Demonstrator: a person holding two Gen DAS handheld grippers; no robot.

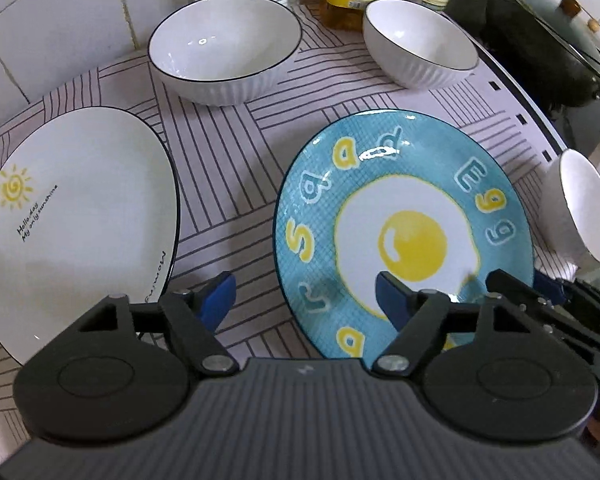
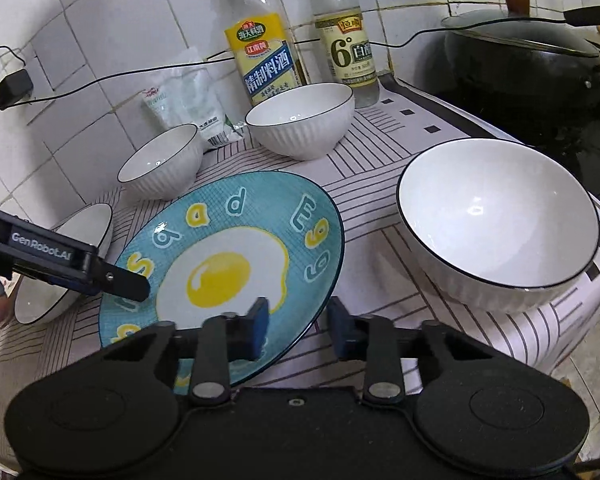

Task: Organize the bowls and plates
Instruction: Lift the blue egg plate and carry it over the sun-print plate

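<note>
L gripper (image 1: 304, 300) sits low over the striped mat (image 1: 228, 152), jaws spread wide, holding nothing: one blue pad over the gap between the plates, the other over the near rim of the blue egg plate (image 1: 404, 232). In the R wrist view it comes in from the left as a black finger, tip over that plate's left rim. R gripper (image 2: 298, 330) is angled down at the plate's near-right edge, jaws moderately open, rim of the egg plate (image 2: 228, 264) running between the pads; can't tell if either pad touches it. White sun plate (image 1: 76, 224) lies flat just left of the egg plate, apart. Big white bowl (image 1: 224, 48) and med bowl (image 1: 418, 42) stand upright at the back by the sauce bottles (image 2: 264, 48). Large bowl (image 2: 496, 220) sits right of the plate, near the mat edge. Dark wok w/ lid (image 2: 528, 60) on the stove beyond.
</note>
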